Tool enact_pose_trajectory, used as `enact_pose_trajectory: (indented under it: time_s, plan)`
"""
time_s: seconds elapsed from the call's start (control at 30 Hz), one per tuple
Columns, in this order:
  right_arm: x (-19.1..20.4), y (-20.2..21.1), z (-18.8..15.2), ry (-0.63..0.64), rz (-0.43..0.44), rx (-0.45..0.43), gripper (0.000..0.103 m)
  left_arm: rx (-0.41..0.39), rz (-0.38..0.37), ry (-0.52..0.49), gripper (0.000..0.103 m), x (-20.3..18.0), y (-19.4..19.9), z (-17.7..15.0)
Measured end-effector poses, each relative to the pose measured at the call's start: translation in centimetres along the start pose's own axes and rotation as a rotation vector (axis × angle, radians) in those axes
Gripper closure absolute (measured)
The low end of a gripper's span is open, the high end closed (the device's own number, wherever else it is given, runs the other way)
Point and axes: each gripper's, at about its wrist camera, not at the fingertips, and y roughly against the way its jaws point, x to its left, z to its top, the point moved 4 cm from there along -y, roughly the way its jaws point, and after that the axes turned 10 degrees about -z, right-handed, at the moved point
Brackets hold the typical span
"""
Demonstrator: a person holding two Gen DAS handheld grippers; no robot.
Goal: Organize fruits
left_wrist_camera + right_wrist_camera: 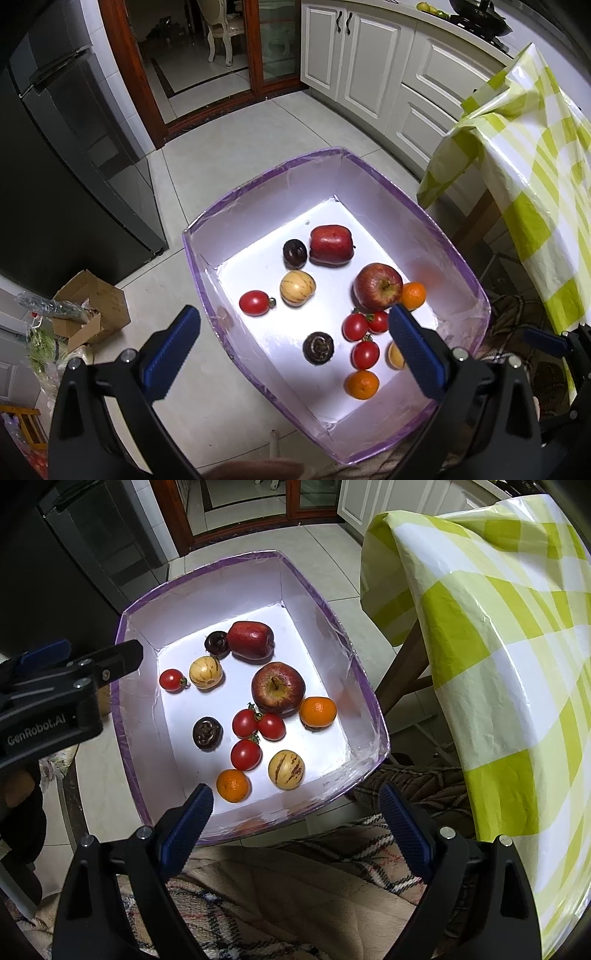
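Eleven loose fruits are held in one white box with a purple rim (369, 686), set on the floor beside a table under a green-checked cloth (498, 646). Listed from the far end: a long red fruit (251, 639) lying crosswise with a dark round fruit (217, 642) touching its left end; a striped yellow fruit (205, 672) and a single tomato (171, 679) just beside it; a red apple (278, 687), stem up, at the middle; an orange (317, 712) touching the apple's right; three tomatoes (255, 738) clustered below; a second dark fruit (207, 734) apart to the left; a second orange (233, 785) and second striped fruit (286, 769) at the near wall. No sorting by kind is seen, and no separate receptacle is shown. Both grippers are held above the box with fingers spread wide and nothing between them. The right gripper (295, 823) is judged nearest the near orange, which lies just ahead of its left finger. The left gripper (295, 343) is seen over the left rim, with the second dark fruit (318, 348) lying between and just ahead of its fingers
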Motion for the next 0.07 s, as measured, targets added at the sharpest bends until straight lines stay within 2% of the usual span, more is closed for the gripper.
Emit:
enact_pose_trajectory:
  time_s: [0.07]
  plan:
    - [-0.11,0.05,-0.05,0.000,0.004,-0.002,0.014,0.005,-0.005,-0.003,0.001,0.08,-0.03,0.13]
